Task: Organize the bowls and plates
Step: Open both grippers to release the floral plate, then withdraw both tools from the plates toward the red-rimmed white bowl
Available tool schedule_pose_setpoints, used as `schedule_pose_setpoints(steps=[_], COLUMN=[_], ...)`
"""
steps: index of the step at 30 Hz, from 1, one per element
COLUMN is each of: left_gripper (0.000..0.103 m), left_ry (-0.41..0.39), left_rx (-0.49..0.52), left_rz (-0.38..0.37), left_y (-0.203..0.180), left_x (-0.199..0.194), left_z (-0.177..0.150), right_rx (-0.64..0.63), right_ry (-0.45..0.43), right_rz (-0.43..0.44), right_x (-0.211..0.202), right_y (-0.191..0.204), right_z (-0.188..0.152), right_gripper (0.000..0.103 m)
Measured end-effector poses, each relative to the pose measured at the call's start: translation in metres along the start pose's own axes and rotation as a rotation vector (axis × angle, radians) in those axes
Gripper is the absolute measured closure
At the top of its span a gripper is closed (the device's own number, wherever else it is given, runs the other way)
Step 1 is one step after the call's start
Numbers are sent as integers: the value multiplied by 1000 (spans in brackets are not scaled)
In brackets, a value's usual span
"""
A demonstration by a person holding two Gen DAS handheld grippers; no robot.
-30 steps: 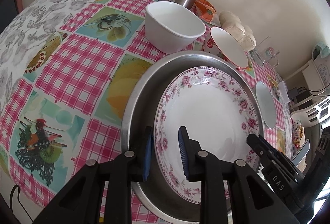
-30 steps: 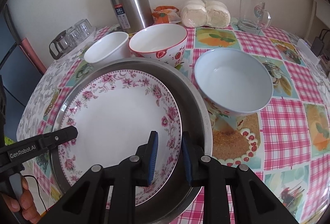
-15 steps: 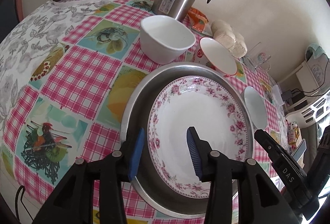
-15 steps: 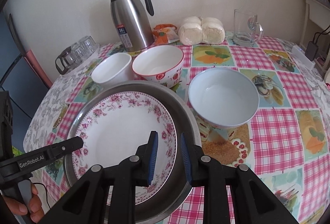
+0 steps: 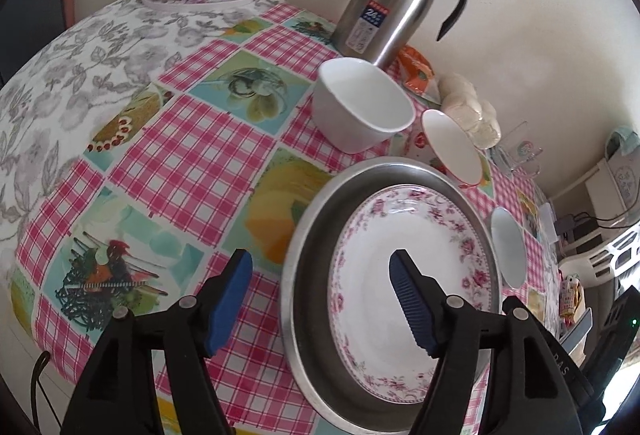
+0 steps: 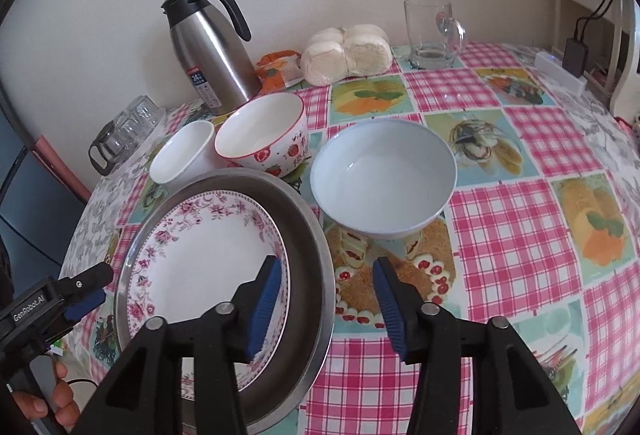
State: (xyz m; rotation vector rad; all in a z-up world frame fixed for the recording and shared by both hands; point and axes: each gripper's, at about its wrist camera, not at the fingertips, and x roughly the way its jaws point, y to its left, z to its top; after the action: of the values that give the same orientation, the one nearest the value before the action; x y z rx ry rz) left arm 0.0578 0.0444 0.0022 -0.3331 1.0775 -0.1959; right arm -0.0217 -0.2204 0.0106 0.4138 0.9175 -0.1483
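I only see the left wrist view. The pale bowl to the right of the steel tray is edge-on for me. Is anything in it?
Observer: No. In the right wrist view the pale blue bowl is empty.
Operator: Are the right tongs gripping the tray's rim?
Observer: No. The right tongs are opening astride the rim of the steel tray. One finger is over the floral plate, the other over the tablecloth, and they press on nothing.
Operator: What's printed on the red-rimmed bowl?
Observer: Strawberries, around the outside of the red-rimmed bowl.
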Motion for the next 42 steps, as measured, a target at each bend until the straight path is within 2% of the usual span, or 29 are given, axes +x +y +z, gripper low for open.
schedule_pose_setpoints(steps=[10,17,30,42], left_gripper=[31,31,31,30], left_ry=[91,101,98,100], left_rx=[-72,-44,-11,-25], left_rz=[-63,-133,-90,-89], left_y=[10,0,-1,1], left_x=[21,20,14,13], left_z=[-1,-1,-1,-3], right_rx=[-64,-84,-84,-110], right_ry=[84,97,137,144], right_rz=[51,45,63,51], right_x=[15,15,11,12], right_y=[18,23,25,28], right_z=[-13,-15,-18,-19], right_gripper=[44,41,41,41])
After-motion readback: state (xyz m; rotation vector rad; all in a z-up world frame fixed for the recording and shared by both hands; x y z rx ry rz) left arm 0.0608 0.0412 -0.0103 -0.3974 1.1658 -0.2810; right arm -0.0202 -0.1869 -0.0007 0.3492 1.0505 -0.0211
